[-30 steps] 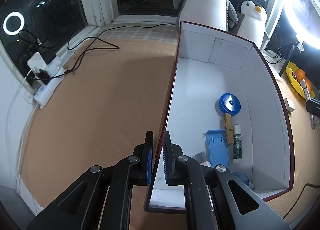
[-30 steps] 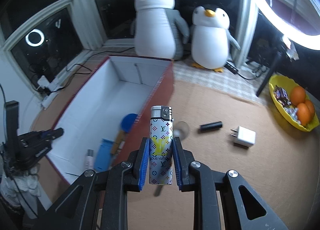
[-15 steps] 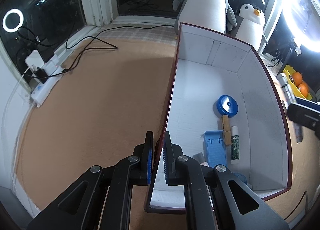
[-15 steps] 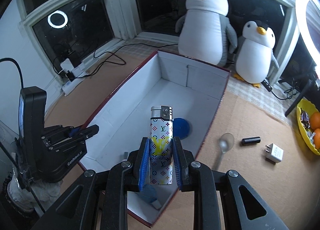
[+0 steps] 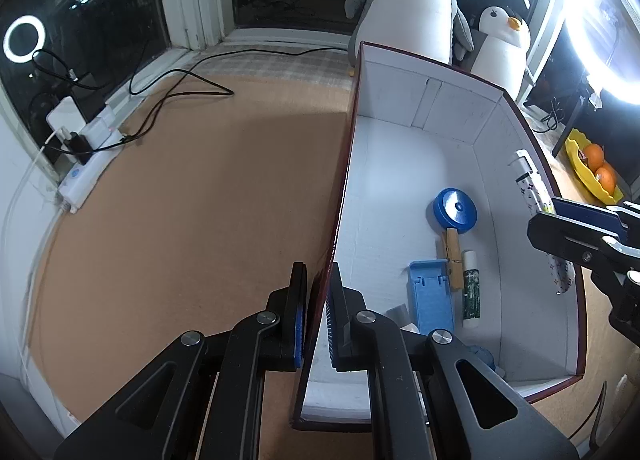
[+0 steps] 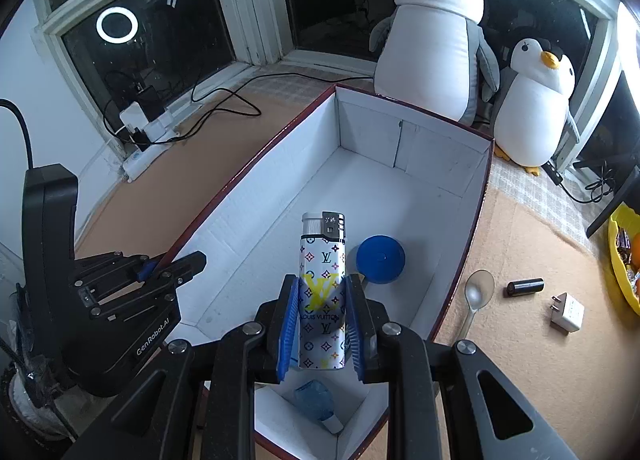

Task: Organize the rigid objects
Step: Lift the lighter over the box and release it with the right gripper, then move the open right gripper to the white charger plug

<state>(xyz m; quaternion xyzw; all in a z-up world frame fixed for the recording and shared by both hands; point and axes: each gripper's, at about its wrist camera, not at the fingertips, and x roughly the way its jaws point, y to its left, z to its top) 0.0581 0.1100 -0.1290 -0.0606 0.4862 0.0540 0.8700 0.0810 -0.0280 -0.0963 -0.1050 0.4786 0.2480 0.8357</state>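
My right gripper [image 6: 321, 322] is shut on a white patterned lighter [image 6: 322, 292], held upright over the open white box [image 6: 404, 148] with dark red outer walls. From the left wrist view the lighter [image 5: 532, 188] and right gripper [image 5: 556, 216] hang above the box's right wall. My left gripper [image 5: 316, 312] is shut on the box's left wall [image 5: 340, 196]; it shows as a black body [image 6: 132, 284] at the left of the right wrist view. Inside lie a blue round lid [image 5: 455, 211], a wooden clothespin [image 5: 453, 260], a blue stand [image 5: 431, 296] and a small tube [image 5: 471, 288].
On the tan mat right of the box lie a spoon [image 6: 476, 300], a black cylinder [image 6: 525, 286] and a white charger plug [image 6: 567, 312]. A yellow fruit bowl [image 6: 620, 268] sits far right. Two penguin plushes [image 6: 436, 36] stand behind. A power strip with cables [image 5: 86, 164] lies left.
My right gripper carried the lighter leftward from above the mat and box edge to over the box's inside, rolling slightly. The left gripper and box stayed still.
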